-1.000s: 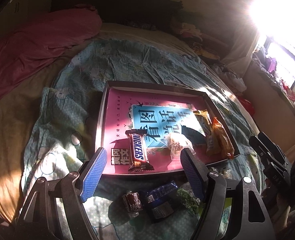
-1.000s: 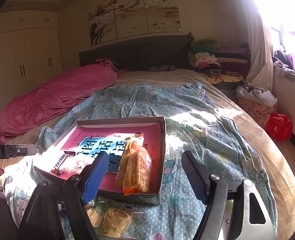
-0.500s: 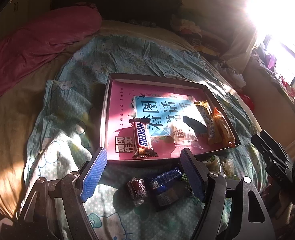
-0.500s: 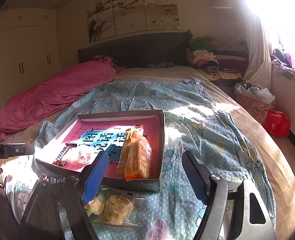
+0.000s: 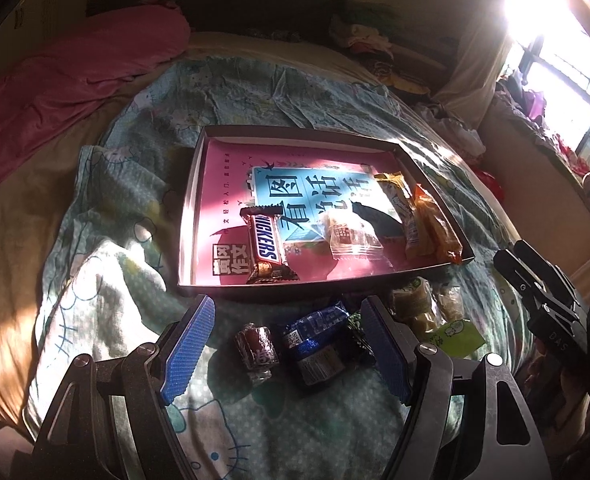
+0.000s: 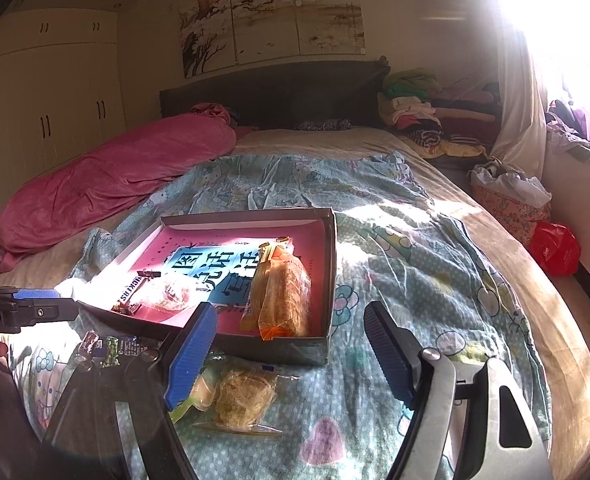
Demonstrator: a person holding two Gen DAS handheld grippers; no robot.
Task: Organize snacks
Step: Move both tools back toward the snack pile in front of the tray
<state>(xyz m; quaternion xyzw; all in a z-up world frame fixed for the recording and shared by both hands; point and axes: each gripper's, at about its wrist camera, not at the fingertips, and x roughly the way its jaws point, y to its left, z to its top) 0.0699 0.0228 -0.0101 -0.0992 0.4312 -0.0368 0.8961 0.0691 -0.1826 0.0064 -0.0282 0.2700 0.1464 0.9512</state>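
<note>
- Left gripper (image 5: 287, 344) tilts down over my blue packet (image 5: 319, 344), fingers apart, empty.
- Right gripper (image 6: 287, 354) angles toward the box (image 6: 279, 350), fingers spread, holding nothing.

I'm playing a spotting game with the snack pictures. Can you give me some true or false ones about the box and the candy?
1. The Snickers bar lies inside the box. True.
2. The left gripper is squeezing a snack. False: it is open, with the blue packet lying on the blanket between its fingers.
3. The orange packets lie at the box's right side. True.
4. Every snack is in the box already. False: several lie on the blanket in front of it.
5. The right gripper holds nothing. True.
</note>
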